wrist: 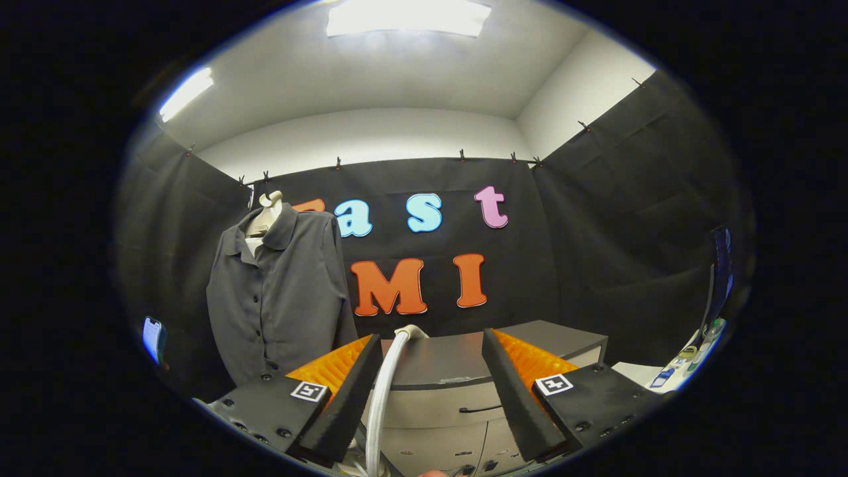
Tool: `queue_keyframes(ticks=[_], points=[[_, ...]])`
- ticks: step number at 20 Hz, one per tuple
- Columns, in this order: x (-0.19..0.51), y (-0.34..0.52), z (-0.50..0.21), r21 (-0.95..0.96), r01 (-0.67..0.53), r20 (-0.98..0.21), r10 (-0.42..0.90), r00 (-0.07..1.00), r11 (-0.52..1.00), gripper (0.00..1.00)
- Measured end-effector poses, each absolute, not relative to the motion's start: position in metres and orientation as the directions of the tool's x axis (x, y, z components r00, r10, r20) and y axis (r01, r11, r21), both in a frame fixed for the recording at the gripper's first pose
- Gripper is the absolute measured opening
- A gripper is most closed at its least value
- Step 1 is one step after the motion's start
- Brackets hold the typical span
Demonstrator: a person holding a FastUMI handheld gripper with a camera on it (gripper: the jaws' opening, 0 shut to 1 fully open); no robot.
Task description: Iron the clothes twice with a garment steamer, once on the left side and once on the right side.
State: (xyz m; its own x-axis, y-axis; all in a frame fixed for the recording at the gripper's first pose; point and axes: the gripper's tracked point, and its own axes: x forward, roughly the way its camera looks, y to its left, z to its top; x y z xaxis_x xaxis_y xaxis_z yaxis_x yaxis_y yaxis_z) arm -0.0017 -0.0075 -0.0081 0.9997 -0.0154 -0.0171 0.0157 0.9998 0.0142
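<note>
A dark grey button-up shirt [278, 298] hangs on a pale mannequin torso [268, 212], beyond my left finger and off to its left. My gripper [432, 339] is open, its fingers spread wide and pressing on nothing. A white steamer hose [384, 391] runs up between the fingers, close beside the left one, and bends onto the top of the cabinet ahead. The steamer's head is hidden.
A grey cabinet [437, 397] with a dark top and a drawer handle stands straight ahead, just beyond the fingers. A small lit screen [152, 338] sits low, left of the shirt. A white surface with small items [689, 361] lies past the right finger.
</note>
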Motion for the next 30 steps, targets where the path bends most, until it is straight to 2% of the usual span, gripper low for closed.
queue_keyframes(ticks=[12, 14, 18, 20, 23, 26, 28, 30], points=[[0.008, -0.006, 0.008, 0.026, 0.084, 0.042, -0.085, 0.996, 0.996, 0.98], [0.014, 0.007, 0.016, 0.066, 0.054, 0.061, -0.058, 0.996, 0.996, 0.98], [0.014, 0.043, 0.077, 0.144, -0.143, 0.252, 0.103, 0.962, 0.979, 0.97], [0.037, 0.025, 0.088, 0.095, -0.11, 0.283, 0.079, 0.956, 0.989, 0.98], [0.073, 0.03, 0.102, 0.067, -0.106, 0.265, 0.085, 0.96, 0.992, 0.97], [0.139, 0.02, 0.108, 0.103, -0.086, 0.23, 0.06, 0.971, 0.991, 0.97], [0.188, 0.031, 0.107, 0.13, -0.144, 0.172, 0.121, 0.978, 0.981, 0.97], [0.24, 0.054, 0.102, 0.214, -0.25, 0.09, 0.235, 0.968, 0.945, 0.97]])
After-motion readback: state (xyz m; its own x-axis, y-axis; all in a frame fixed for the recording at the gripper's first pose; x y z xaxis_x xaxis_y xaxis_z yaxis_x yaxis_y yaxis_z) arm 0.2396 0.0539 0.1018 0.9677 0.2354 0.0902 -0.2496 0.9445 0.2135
